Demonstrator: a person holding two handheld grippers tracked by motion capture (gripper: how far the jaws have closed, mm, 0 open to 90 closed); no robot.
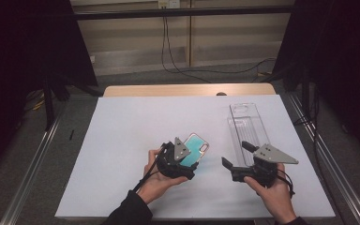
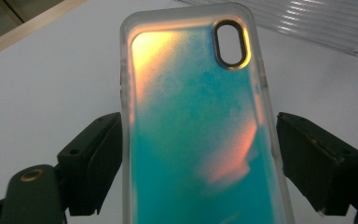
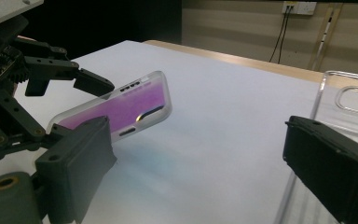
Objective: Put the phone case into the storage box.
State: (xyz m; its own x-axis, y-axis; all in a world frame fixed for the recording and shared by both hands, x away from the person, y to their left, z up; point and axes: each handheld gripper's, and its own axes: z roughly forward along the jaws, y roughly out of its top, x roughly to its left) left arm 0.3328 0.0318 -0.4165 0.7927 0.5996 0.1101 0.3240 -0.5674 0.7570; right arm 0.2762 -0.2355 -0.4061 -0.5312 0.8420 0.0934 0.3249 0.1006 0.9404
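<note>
A phone case [image 1: 198, 145] with a teal, shimmering back and a clear rim is in my left gripper [image 1: 189, 157], held by the person's left hand. In the left gripper view the case [image 2: 196, 121] stands between the two jaws, which press on its long edges; the left gripper [image 2: 200, 154] is shut on it. The right gripper view shows the case [image 3: 121, 107] tilted and lifted off the sheet in the left gripper [image 3: 74, 107]. My right gripper [image 1: 236, 154] [image 3: 196, 158] stands open to the right of the case, with nothing between its jaws.
A long clear ribbed plastic tray [image 1: 248, 126] [image 2: 317, 23] [image 3: 345, 98] lies on the right side of the white sheet [image 1: 131, 140], just beyond the right gripper. The wooden table edge [image 1: 187, 89] runs along the back. Metal rails flank the table.
</note>
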